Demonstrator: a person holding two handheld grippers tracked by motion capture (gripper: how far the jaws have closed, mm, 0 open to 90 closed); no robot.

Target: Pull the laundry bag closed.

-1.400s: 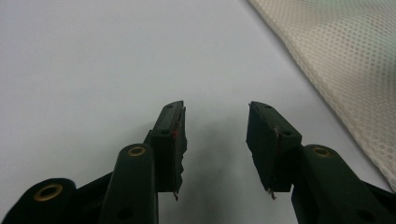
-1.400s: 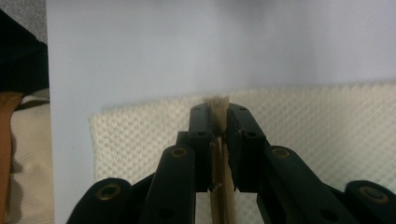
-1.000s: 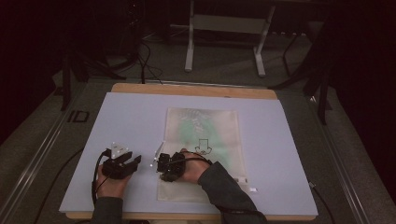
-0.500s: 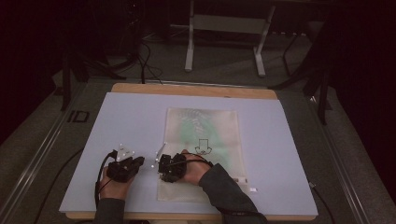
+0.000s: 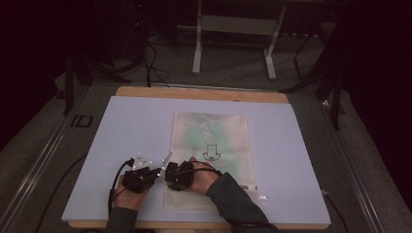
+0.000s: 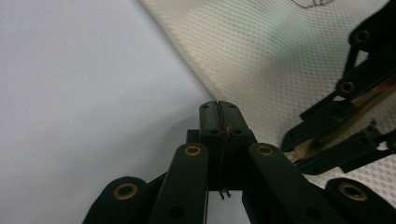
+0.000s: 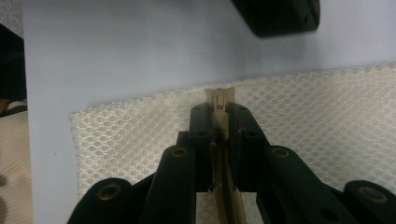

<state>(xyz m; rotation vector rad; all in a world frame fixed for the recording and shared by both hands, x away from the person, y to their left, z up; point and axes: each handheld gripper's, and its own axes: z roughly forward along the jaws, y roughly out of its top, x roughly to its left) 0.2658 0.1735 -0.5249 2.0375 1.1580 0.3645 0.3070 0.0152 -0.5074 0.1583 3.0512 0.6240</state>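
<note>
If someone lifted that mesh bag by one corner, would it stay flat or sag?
Probably sag: the mesh bag is thin netting lying completely flat on the table. It looks light, so a push would likely slide or wrinkle it. The right gripper pinching its zipper pull may help anchor it.

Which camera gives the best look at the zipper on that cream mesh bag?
The right gripper view: the beige zipper sits clamped between that hand-held gripper's jaws. The left gripper view shows it sideways at the edge; from the high view it's too small to see.
</note>
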